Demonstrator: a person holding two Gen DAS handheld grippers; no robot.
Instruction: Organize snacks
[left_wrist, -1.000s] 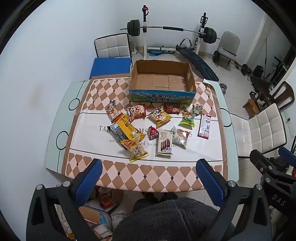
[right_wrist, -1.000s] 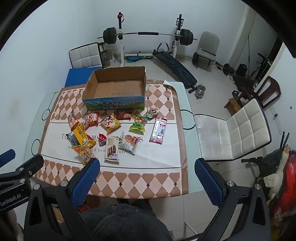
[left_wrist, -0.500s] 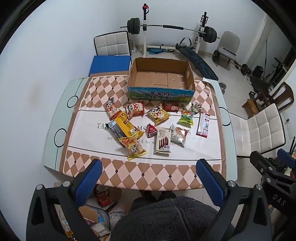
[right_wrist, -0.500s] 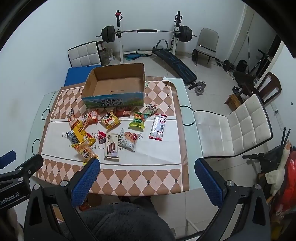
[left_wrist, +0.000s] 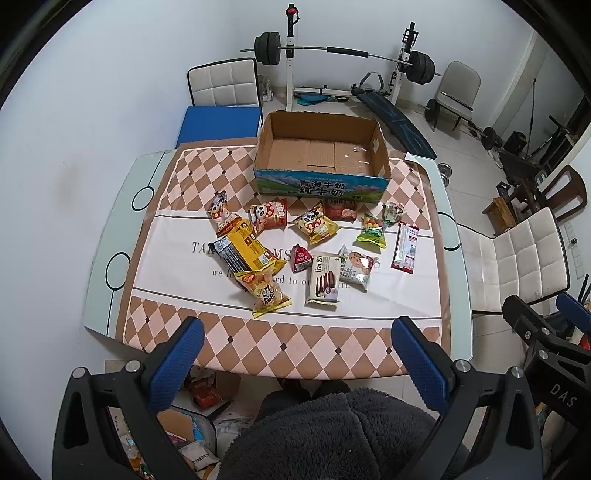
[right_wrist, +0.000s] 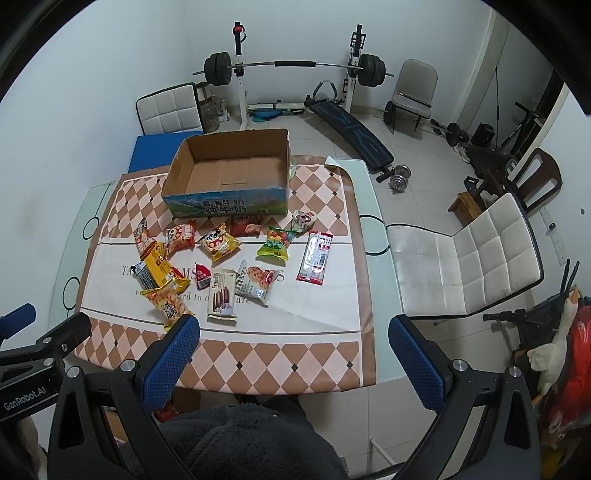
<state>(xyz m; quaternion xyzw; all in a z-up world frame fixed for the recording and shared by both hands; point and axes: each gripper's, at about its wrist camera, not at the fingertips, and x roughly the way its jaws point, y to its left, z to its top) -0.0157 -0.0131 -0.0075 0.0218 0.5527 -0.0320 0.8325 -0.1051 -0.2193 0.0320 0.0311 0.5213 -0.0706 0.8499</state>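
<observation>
A: Snacks?
B: Bright packets (left_wrist: 314, 245) scattered mid-table (left_wrist: 122, 229), just in front of an open cardboard box (left_wrist: 321, 162); yellow, red, green and white wrappers; some overlap at the left.
A: Claws?
B: Left claw (left_wrist: 297, 354) and right claw (right_wrist: 293, 352) both spread wide, holding nothing, over the table's near edge; small print unreadable.

Brown-pink diamond tablecloth (left_wrist: 295, 343); blue-banded cardboard box (left_wrist: 321, 186).
</observation>
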